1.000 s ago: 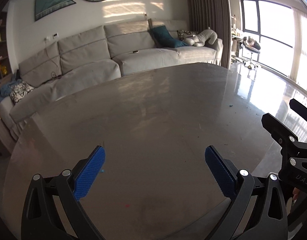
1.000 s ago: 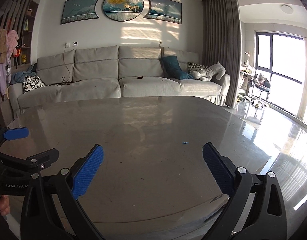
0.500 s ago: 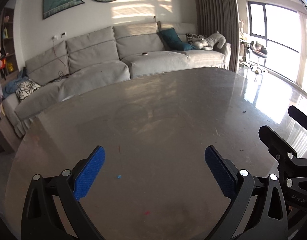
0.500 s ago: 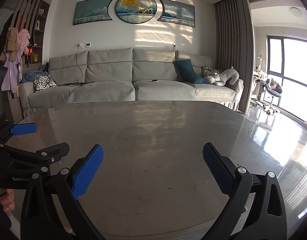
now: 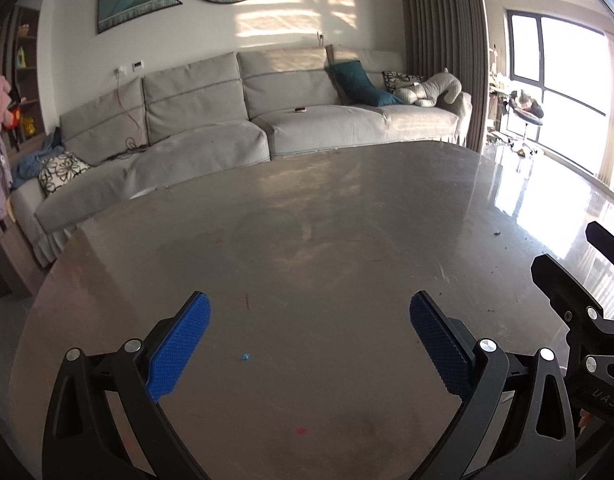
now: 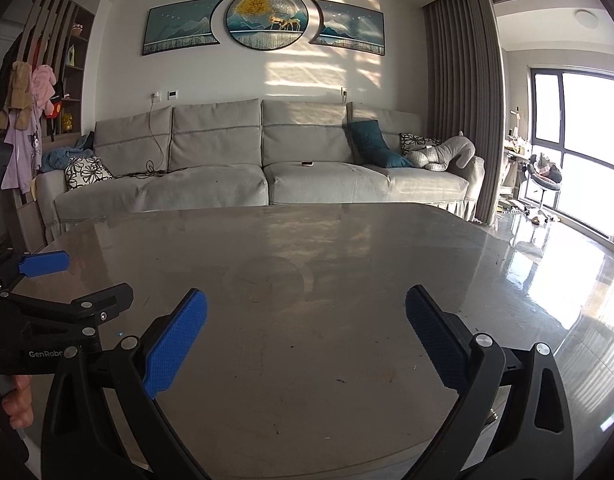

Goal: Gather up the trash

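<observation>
My left gripper (image 5: pixel 307 340) is open and empty above a grey stone table (image 5: pixel 307 240). My right gripper (image 6: pixel 305 340) is open and empty above the same table (image 6: pixel 327 248). A tiny blue speck (image 5: pixel 245 357) lies on the table between the left fingers, and a small red speck (image 5: pixel 301 430) lies nearer the camera. Small dark crumbs (image 5: pixel 497 234) lie toward the table's right side. No larger piece of trash shows in either view. The right gripper shows at the right edge of the left wrist view (image 5: pixel 579 280); the left gripper shows at the left edge of the right wrist view (image 6: pixel 67 284).
A long grey sofa (image 6: pixel 267 168) with cushions and a plush toy (image 6: pixel 443 156) stands behind the table. A curtain (image 6: pixel 463 100) and a bright window (image 6: pixel 575 152) are on the right, above glossy floor (image 6: pixel 567 280). Shelves with hanging clothes (image 6: pixel 23 120) are on the left.
Both grippers have tilted up and drawn back, so more of the sofa wall shows. The blue speck has come into the left wrist view. Both jaws stayed open.
</observation>
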